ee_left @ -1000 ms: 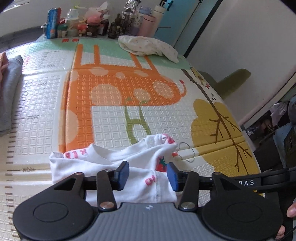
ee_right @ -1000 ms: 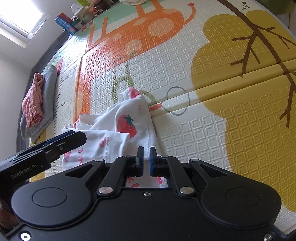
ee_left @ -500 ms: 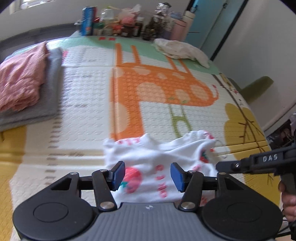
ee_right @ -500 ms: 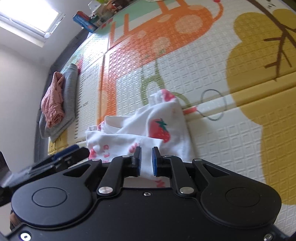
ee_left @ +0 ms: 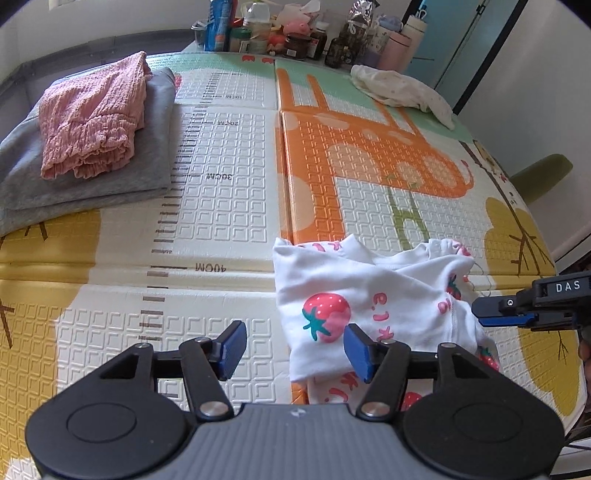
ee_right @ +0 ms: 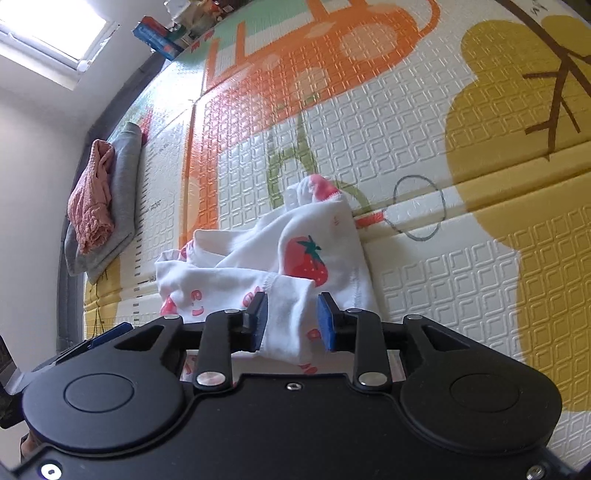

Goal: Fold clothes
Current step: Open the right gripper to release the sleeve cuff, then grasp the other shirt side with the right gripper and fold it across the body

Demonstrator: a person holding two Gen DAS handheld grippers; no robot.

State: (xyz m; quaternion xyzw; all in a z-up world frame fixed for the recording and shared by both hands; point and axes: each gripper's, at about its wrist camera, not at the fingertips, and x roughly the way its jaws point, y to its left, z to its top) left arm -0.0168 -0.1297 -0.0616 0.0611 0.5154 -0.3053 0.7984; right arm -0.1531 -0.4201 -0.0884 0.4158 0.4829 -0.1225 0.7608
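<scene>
A white garment with strawberry prints point(ee_left: 373, 291) lies crumpled on the play mat point(ee_left: 229, 206). My left gripper point(ee_left: 294, 349) hovers low over the garment's left edge. Its jaws are opening, and only the cloth's corner lies beside the right pad, unpressed. My right gripper point(ee_right: 291, 319) sits at the garment's near right side. Its jaws are opening too, with a fold of the white garment point(ee_right: 280, 258) standing loose between the pads. The right gripper point(ee_left: 495, 317) also shows side-on in the left wrist view, at the cloth's right edge.
A folded pink cloth point(ee_left: 92, 118) rests on a folded grey one point(ee_left: 110, 177) at the mat's far left. Another pale garment point(ee_left: 402, 88) lies at the far right. Bottles and jars point(ee_left: 295, 33) line the far edge. A green chair point(ee_left: 543, 173) stands beyond the right edge.
The right jaws have parted from shut on the garment's fold to a clear gap. The left gripper has swung left, bringing the folded pile into view, and its jaws have widened a little.
</scene>
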